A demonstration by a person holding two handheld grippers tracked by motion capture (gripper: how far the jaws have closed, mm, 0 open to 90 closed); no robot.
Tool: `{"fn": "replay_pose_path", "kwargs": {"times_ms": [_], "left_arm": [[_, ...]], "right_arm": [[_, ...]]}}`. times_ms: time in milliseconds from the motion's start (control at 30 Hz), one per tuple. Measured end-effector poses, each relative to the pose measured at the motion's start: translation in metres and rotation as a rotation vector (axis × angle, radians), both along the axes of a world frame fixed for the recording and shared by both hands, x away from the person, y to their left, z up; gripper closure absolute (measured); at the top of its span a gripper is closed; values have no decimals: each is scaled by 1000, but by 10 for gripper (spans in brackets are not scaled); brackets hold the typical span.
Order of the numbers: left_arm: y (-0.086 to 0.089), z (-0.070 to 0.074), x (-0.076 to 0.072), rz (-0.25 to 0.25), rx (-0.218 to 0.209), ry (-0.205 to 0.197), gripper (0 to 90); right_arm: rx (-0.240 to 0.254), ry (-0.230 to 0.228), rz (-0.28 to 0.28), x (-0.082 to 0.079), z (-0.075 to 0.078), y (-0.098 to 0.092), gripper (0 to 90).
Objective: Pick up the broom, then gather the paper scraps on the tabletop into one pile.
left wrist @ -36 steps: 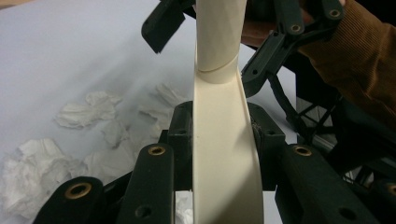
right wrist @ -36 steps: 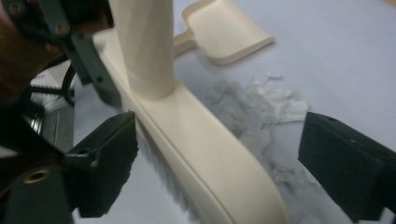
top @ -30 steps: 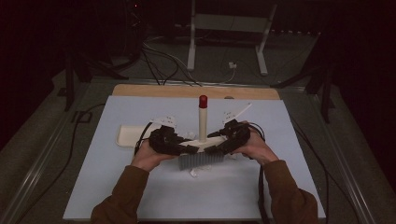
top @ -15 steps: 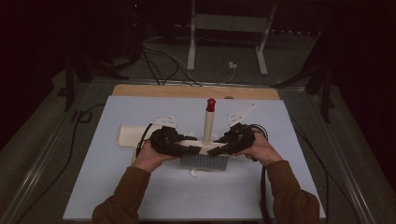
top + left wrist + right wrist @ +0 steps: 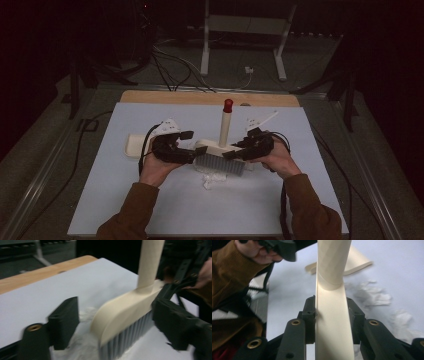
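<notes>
A white sheet (image 5: 165,200) covers most of the table, and a strip of bare wooden tabletop (image 5: 165,97) shows along its far edge. A cream dustpan (image 5: 134,145) lies flat on the sheet at the left side. Beyond the table, on the dark grey floor (image 5: 310,70), stands a pale metal stand (image 5: 240,25) with 2 legs running toward the table. Black cables (image 5: 170,70) curl across the floor to its left, and a small white plug (image 5: 247,70) lies between the legs. Dark frame posts (image 5: 75,85) rise at both sides.
</notes>
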State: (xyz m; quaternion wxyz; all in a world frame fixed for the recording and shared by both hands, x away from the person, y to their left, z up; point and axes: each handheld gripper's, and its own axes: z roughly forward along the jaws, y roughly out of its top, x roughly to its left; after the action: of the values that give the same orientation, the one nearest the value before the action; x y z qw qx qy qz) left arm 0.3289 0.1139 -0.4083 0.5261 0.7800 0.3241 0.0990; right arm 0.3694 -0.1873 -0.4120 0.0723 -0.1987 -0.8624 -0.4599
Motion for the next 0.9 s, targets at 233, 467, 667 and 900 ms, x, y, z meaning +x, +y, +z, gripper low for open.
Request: {"fn": "replay_pose_path", "kwargs": {"times_ms": [233, 467, 667, 900], "left_arm": [[17, -4, -13, 142, -21, -71, 21], [36, -3, -27, 212, -12, -141, 82], [55, -11, -39, 330, 19, -148, 3], [77, -25, -55, 430, 68, -158, 3]], "right_arm": [[36, 1, -172, 4, 3, -6, 676], [74, 10, -342, 7, 2, -8, 676], [107, 27, -426, 8, -1, -11, 676], [129, 52, -496, 8, -5, -13, 676]]}}
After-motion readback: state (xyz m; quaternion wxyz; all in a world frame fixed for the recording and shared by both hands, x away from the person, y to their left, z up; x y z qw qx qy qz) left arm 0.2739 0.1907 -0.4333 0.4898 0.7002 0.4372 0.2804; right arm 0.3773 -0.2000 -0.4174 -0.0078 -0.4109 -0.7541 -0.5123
